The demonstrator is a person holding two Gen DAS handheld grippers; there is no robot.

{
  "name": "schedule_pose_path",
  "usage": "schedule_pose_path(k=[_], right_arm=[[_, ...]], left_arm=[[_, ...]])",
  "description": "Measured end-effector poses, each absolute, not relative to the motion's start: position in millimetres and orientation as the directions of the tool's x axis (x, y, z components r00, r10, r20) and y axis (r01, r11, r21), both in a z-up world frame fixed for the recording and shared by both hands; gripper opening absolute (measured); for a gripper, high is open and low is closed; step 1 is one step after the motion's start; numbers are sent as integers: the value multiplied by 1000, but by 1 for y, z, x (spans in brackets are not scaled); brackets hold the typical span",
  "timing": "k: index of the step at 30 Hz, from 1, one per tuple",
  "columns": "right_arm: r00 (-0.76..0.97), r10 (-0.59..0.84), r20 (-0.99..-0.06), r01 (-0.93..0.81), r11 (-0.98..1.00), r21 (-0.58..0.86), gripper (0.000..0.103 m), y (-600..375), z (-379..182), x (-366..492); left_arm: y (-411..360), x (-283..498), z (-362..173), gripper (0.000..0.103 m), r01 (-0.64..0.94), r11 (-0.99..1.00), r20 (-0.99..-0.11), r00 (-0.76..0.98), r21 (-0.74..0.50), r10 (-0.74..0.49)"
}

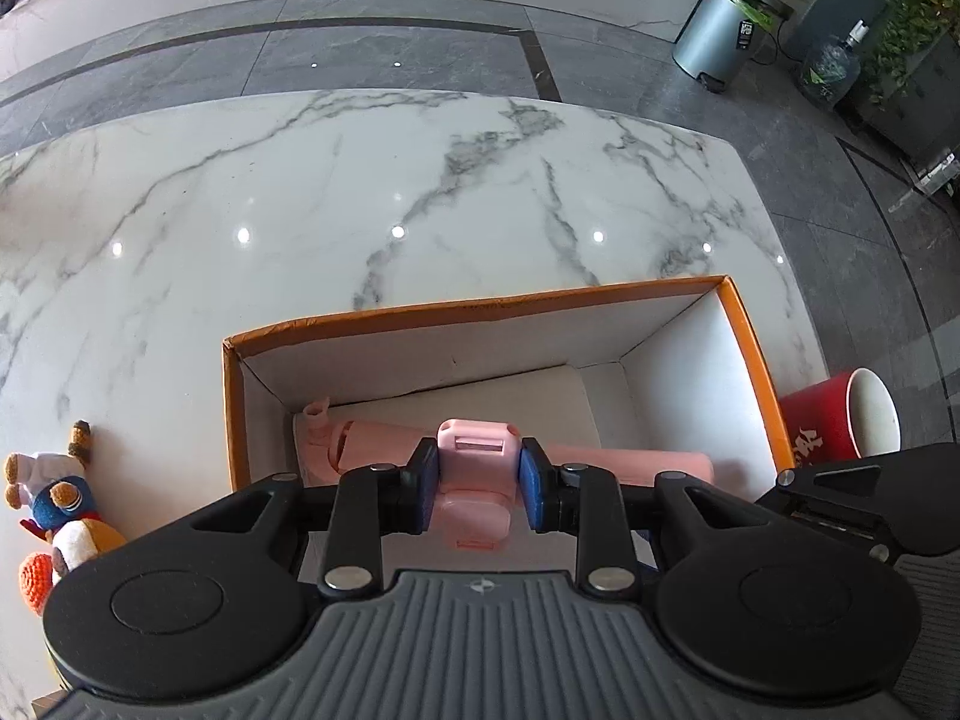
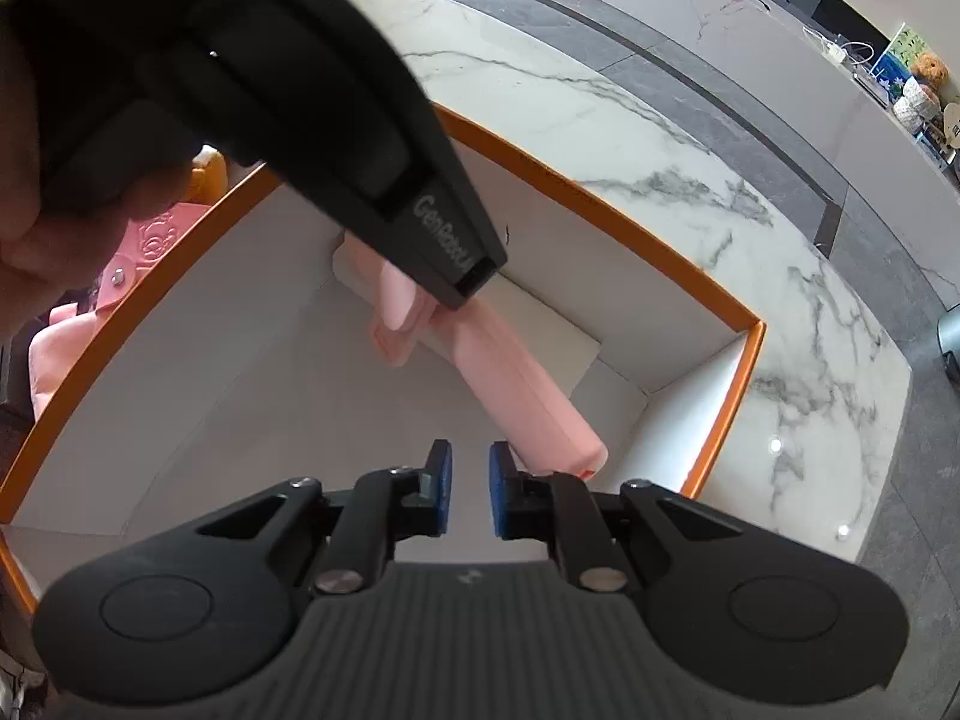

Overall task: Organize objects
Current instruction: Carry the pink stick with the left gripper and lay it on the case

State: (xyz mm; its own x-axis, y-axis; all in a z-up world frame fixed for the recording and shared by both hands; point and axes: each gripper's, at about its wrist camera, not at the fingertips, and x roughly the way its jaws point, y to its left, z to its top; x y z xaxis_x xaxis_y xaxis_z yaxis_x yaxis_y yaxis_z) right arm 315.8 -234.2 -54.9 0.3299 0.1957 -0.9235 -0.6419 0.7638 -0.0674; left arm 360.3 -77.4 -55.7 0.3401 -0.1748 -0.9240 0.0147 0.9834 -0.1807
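My left gripper (image 1: 474, 489) pinches the pink device (image 1: 474, 462) above the orange-rimmed box (image 1: 480, 306). My right gripper (image 2: 470, 489) holds nothing, its pads (image 2: 441, 489) slightly apart, inside the box.

Box (image 1: 474, 309) walls hem; marble table (image 1: 360, 192) open

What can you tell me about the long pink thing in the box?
The long pink thing looks like smooth plastic: a rounded tube with a blocky, clip-like part near its middle. It lies slanted inside the orange-edged box. The left claw pinches that blocky part with blue pads.
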Motion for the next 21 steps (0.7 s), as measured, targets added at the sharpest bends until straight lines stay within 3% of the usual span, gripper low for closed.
schedule_pose_path(k=[13, 15, 18, 21], right_arm=[[390, 238, -890, -563, 826, -26, 13, -239, -69, 347], [397, 251, -883, -559, 829, -16, 13, -240, -70, 348], [403, 246, -882, -543, 839, -15, 13, -237, -75, 351], [405, 220, -888, -532, 846, -33, 13, -232, -83, 352]], left_arm=[[-72, 382, -69, 35, -33, 976, -916, 353, -217, -191], [-65, 385, -71, 38, -49, 967, -910, 353, -250, -218], [-56, 386, -69, 52, -58, 959, -907, 346, -276, -240], [-49, 382, -60, 53, -20, 949, -896, 335, -315, -291]])
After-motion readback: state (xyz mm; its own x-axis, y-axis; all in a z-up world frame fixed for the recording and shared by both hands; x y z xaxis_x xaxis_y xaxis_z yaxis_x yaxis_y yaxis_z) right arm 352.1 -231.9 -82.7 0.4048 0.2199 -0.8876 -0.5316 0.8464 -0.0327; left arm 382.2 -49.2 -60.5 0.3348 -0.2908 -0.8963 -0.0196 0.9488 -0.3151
